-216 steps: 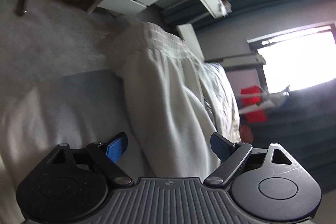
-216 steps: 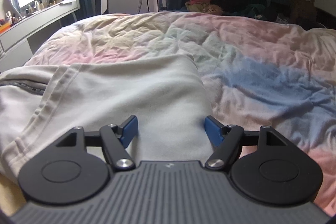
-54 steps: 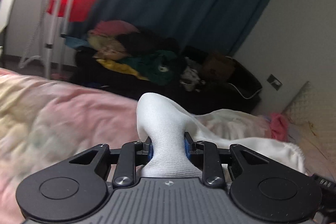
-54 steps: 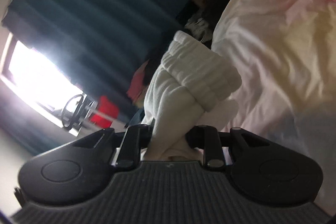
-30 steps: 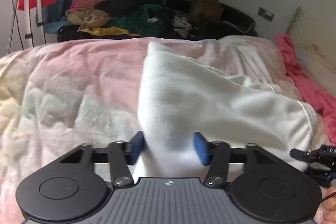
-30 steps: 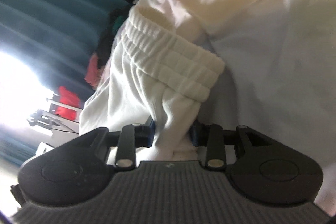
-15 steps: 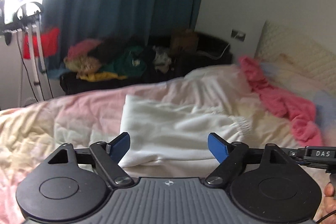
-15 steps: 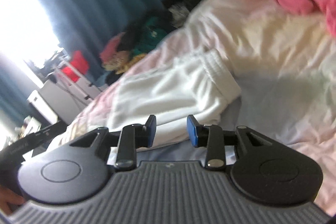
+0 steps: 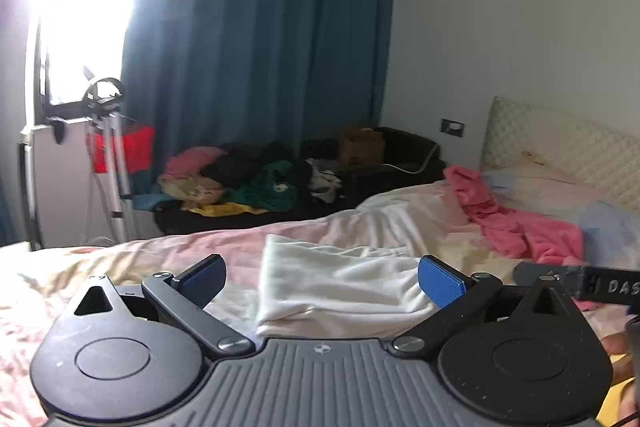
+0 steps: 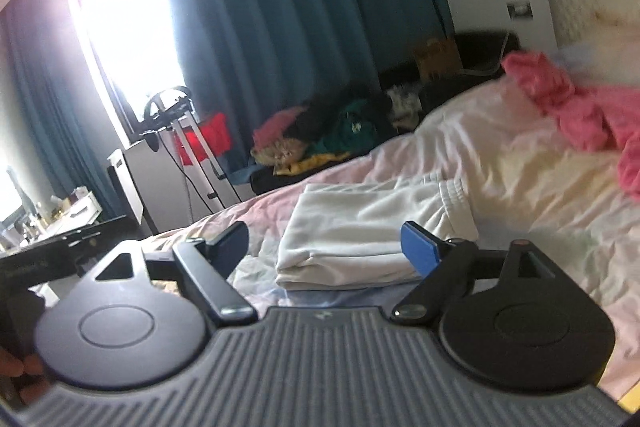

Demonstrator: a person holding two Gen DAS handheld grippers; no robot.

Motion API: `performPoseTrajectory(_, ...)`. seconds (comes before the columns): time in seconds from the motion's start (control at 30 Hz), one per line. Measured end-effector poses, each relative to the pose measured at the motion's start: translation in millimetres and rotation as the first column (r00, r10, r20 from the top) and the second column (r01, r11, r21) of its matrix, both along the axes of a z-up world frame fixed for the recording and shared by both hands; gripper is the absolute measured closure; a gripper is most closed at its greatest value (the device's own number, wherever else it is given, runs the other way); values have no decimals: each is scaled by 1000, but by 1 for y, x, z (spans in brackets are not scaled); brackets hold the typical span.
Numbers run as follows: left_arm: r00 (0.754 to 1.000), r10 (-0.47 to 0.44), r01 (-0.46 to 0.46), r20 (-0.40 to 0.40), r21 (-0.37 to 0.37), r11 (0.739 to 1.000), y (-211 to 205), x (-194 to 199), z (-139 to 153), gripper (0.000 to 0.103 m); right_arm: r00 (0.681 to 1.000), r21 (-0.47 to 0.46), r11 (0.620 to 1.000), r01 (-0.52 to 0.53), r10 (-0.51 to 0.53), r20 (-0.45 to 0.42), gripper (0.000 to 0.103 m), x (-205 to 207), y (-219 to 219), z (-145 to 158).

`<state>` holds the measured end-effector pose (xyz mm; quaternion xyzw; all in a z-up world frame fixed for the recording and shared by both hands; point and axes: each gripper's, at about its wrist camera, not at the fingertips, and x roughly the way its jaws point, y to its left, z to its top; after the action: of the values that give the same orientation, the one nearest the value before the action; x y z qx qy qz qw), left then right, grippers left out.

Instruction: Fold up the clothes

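Note:
A white garment lies folded in a flat rectangle on the pastel quilt of the bed. Its ribbed waistband points to the right. My left gripper hovers above and short of it, its jaws opening wide, with nothing between the blue pads. In the right wrist view the same white garment sits ahead on the quilt. My right gripper is also opening, clear of the cloth and holding nothing.
A crumpled pink garment lies near the headboard. Beyond the bed a dark couch carries a pile of clothes, with a tripod stand and teal curtains behind. A white dresser stands at left.
Both grippers let go of the white garment, opened wide, and drew back and upward. The garment now rests folded on the quilt, smaller in both views.

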<state>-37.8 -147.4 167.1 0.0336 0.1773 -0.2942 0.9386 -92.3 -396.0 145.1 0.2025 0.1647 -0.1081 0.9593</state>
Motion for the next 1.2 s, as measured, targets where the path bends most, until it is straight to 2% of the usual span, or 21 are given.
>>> performPoseTrajectory(0.1, 999, 31, -32, 30, 6, 999, 13, -22, -4, 0, 1000, -39, 999, 11, -10, 15, 18, -11, 12, -8)
performPoseTrajectory(0.17, 999, 25, -25, 25, -16, 1000, 20, -29, -11, 0, 1000, -68, 998, 17, -16, 21, 18, -16, 20, -16)
performPoseTrajectory(0.37, 999, 32, -32, 20, -11, 999, 22, -30, -39, 0, 1000, -112, 993, 28, -28, -4, 18, -8, 29, -54)
performPoseTrajectory(0.43, 999, 36, -36, 16, -7, 999, 22, -28, -48, 0, 999, -122, 991, 46, -45, 15, 18, -7, 30, -65)
performPoseTrajectory(0.77, 997, 77, -77, 19, 12, 997, 25, 3, -74, 0, 997, -205, 975, 82, -81, 11, 18, 20, 49, -91)
performPoseTrajectory(0.97, 996, 87, -86, -15, 12, 996, 24, 29, -92, 0, 993, -209, 971, 113, -119, -16, 18, 45, 49, -107)
performPoseTrajectory(1.2, 995, 93, -93, -31, 9, 996, 27, 40, -106, 0, 991, -220, 969, 116, -128, -40, 18, 57, 51, -121)
